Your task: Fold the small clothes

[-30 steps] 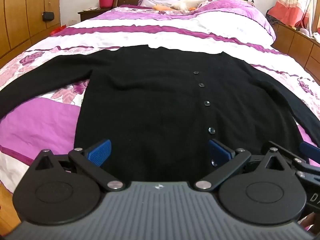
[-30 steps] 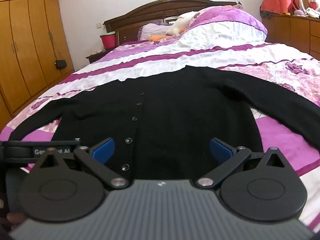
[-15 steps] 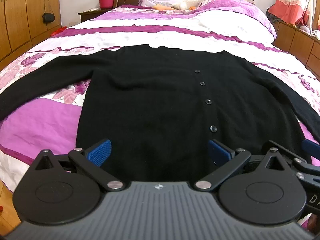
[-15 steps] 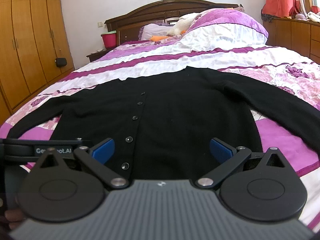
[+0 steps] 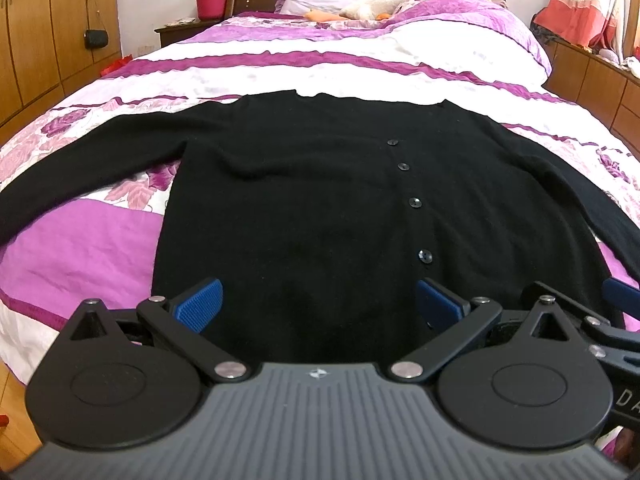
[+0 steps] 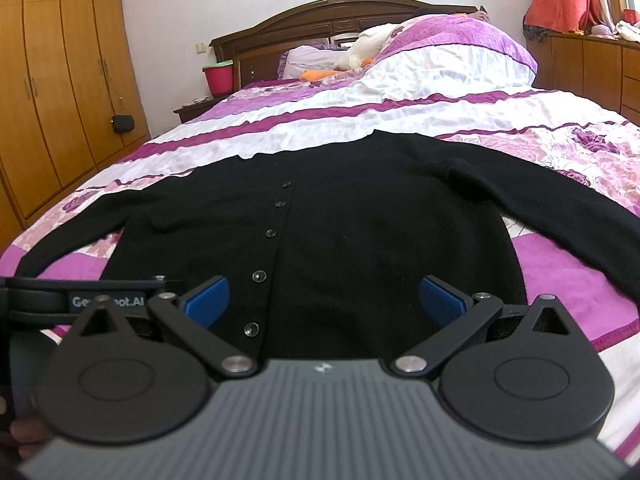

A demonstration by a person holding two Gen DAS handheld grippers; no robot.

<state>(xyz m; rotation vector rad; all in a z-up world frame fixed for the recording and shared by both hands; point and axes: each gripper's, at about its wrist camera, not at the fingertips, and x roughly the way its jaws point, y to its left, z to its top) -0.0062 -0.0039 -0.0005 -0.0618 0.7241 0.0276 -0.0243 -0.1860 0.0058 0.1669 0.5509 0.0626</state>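
Left hand-held gripper (image 5: 318,304) spread wide, empty, above hem of black cardigan (image 5: 320,208) laid flat near foot edge of bed (image 5: 80,256); right hand-held gripper (image 6: 324,300) likewise spread. Folding apparently unstarted; next, likely pinching a sleeve inward.

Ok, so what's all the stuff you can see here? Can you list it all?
black knitted button-up cardigan: one, black, spread flat on the bed, sleeves out to both sides
purple and white flowered bedspread: one, purple and white, covering the bed
red plastic bucket: one, red with green rim, on the bedside stand
small black purse: one, black, hanging on the wardrobe
tall wooden wardrobe: one, brown, left wall
white plush toy: one, white, by the pillows
dark wooden headboard: one, dark brown, far end
left claw: one, black with blue pads, open over the cardigan's hem
right claw: one, same colours, open over the hem
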